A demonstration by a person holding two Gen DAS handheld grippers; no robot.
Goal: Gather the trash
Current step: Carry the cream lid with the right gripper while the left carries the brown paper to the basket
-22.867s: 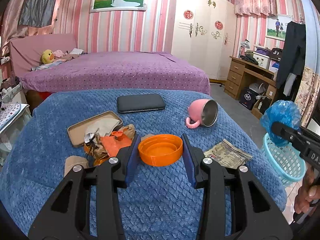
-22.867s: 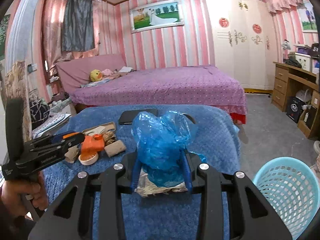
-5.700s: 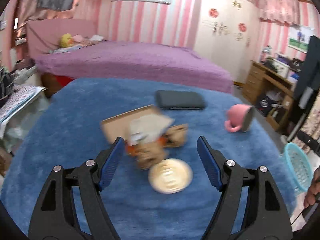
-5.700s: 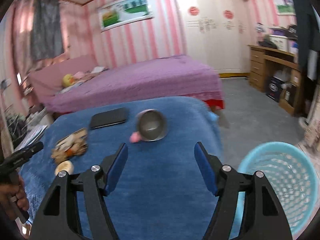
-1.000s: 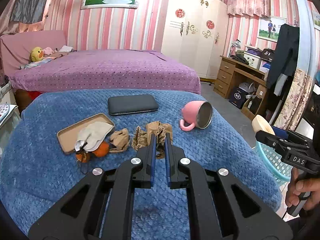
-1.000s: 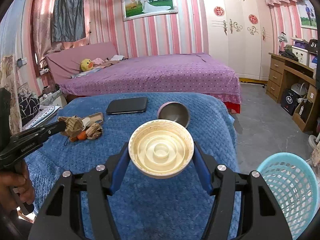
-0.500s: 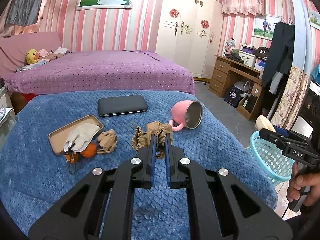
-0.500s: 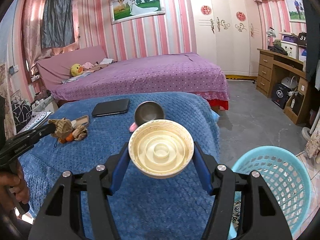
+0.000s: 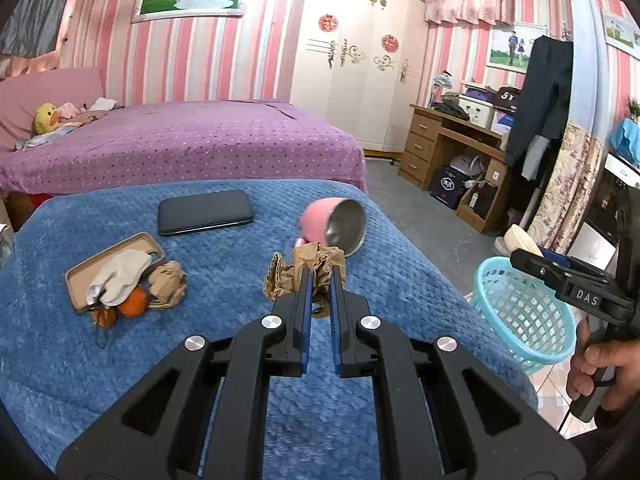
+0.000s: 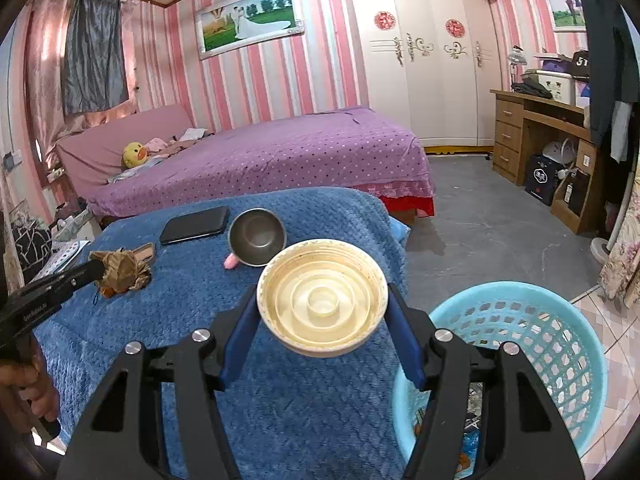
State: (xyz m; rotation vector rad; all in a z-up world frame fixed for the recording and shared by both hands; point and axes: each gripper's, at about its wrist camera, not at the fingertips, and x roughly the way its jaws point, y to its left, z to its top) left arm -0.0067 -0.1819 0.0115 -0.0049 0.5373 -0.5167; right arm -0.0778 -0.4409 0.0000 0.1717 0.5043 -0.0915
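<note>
In the left wrist view, the left claw [image 9: 319,276] has its blue-padded fingers drawn close together and clamped on a crumpled brown paper wad [image 9: 310,270], which sticks out above and to the left of the fingertips over the blue-quilted table [image 9: 224,264]. Just behind the wad a pink mug [image 9: 334,222] lies on its side with its steel mouth facing the camera, and a black phone [image 9: 205,212] lies flat farther back on the left. Toward the left edge sit a tan tray [image 9: 84,276] holding a pale cloth [image 9: 116,276], an orange fruit [image 9: 133,306] and a second brown paper wad [image 9: 167,284] just beside it. At the right, off the table's end, a turquoise mesh basket [image 9: 520,316] stands on the floor, and the right claw [image 9: 532,258] reaches over its rim gripping a cream lid [image 9: 518,240], with the person's hand [image 9: 604,364] on its handle. In the right wrist view, the right claw [image 10: 322,304] stands partly spread and clamped on the sides of the cream lid [image 10: 322,298], its ringed hollow side toward the camera, held above the table's near edge [image 10: 300,400] and just left of the basket [image 10: 560,344]. Scraps of trash [image 10: 468,436] lie in the basket's bottom. Behind the lid are the mug [image 10: 256,238] and phone [image 10: 194,224], and at the left the left claw [image 10: 90,270] holds the brown wad [image 10: 122,270] over the table.
</note>
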